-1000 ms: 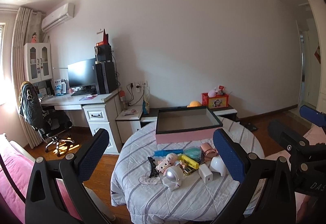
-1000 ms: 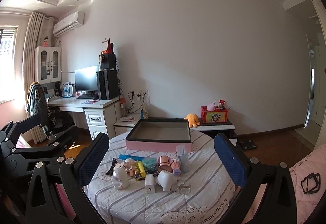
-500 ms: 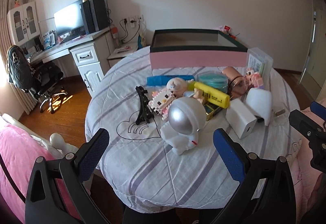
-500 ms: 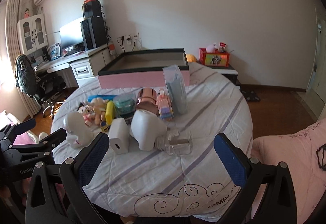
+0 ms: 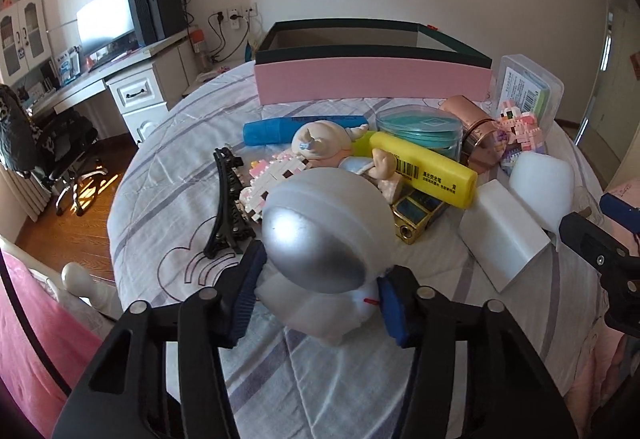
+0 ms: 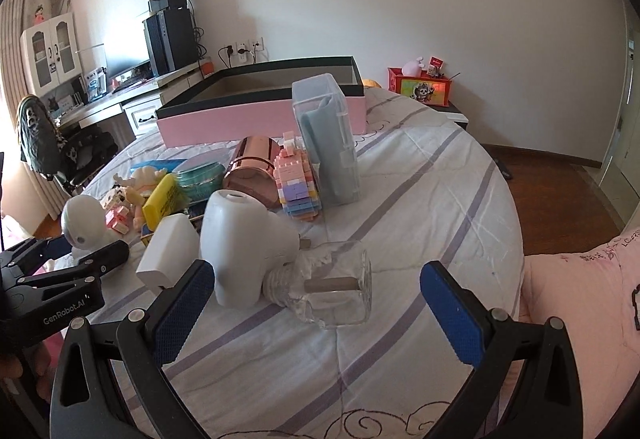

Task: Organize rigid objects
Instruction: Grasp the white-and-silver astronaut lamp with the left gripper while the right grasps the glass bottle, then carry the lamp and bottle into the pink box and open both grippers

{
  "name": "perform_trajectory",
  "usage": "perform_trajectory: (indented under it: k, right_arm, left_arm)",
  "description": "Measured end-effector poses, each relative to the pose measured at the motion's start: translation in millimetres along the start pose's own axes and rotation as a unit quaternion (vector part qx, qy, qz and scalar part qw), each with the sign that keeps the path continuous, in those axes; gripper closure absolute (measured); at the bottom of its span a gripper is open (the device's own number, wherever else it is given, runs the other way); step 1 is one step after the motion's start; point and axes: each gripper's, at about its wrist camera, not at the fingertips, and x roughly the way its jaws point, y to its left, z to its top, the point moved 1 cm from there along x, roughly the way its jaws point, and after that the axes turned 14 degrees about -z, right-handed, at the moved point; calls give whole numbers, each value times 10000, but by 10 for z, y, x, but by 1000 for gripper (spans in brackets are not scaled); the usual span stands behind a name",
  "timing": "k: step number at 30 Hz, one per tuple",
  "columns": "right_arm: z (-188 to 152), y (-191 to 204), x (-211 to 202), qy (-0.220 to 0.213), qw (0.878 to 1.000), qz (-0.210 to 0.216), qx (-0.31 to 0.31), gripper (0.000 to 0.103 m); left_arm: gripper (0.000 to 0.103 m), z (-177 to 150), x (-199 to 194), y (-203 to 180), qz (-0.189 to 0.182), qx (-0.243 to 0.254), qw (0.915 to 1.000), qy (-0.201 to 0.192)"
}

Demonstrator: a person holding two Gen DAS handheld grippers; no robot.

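With the pink, dark-rimmed box [image 5: 372,79] seen empty and every item in front of it unsorted, only the white silver-visored astronaut figure [image 5: 324,243] is clasped by the just-closing left gripper [image 5: 316,299] fingers, while the right gripper [image 6: 316,303] fingers are held wide and empty.

Right gripper [image 6: 316,299] fills bottom of frame, blue pads wide apart, nothing btwn them. Just ahead, centre: glass bottle [image 6: 334,285] lying on its side on the striped tablecloth [image 6: 420,199], neck touching a white plastic holder [image 6: 240,239]. White charger block [image 6: 170,253] left of that. Behind, mid-frame: copper can [image 6: 254,169], pastel brick toy [image 6: 296,179] and upright clear case [image 6: 330,137], packed close together. Yellow marker [image 6: 162,195] and teal round tin [image 6: 202,177] further left. Pink box w/ dark rim [image 6: 260,115], open, at the far side of the table. Lower left edge: left gripper [image 6: 80,253] around a white astronaut figure [image 6: 82,223]. Desk w/ monitor upper left.
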Motion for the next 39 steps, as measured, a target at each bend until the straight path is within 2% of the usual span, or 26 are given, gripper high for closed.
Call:
perform_trajectory:
  k: [4, 9, 14, 16, 17, 18, 19, 20, 24, 27, 31, 35, 39]
  right_arm:
    - [-22, -49, 48, 94, 9997, 218, 76, 0]
    - [-112, -124, 62, 49, 9998, 179, -73, 0]
    - [-108, -128, 255, 148, 9996, 93, -215, 2]
    - [-85, -115, 274, 108, 9995, 166, -245, 9]
    - [-77, -101, 280, 98, 9993, 205, -283, 17]
    - [-63, -86, 281, 80, 9991, 253, -321, 30]
    - [-59, -73, 283, 55, 9989, 298, -350, 39]
    - [-52, -62, 293, 59, 9987, 320, -380, 43]
    - [-6, -87, 289, 61, 9982, 428, -407, 43]
    - [67, -145, 182, -76, 9984, 446, -338, 43]
    - [315, -182, -48, -474, 9971, 466, -357, 43]
    - [676, -115, -110, -781, 9936, 644, -497, 44]
    - [1151, 76, -25, -1008, 9885, 806, -791, 45]
  left_arm:
    - [50, 0, -49, 17, -67, 43, 10000, -55]
    - [50, 15, -142, 4, -101, 79, 9998, -172]
    - [50, 34, -146, -78, -126, 195, 9996, -169]
    - [50, 44, -149, -107, -125, 215, 9995, -176]
    - [50, 42, -154, -121, -121, 225, 9995, -190]
    - [50, 54, -159, -134, -117, 233, 9995, -201]
    - [50, 67, -166, -148, -128, 248, 9994, -208]
    - [50, 82, -173, -164, -140, 266, 9993, -219]
    - [50, 195, -233, -236, -229, 380, 9986, -303]
    - [50, 343, -309, -282, -355, 499, 9972, -419]
    - [50, 631, -356, -298, -558, 553, 9952, -582]
    - [50, 1033, -331, -291, -785, 696, 9920, -697]
    - [50, 1512, -144, -201, -711, 817, 9915, -720]
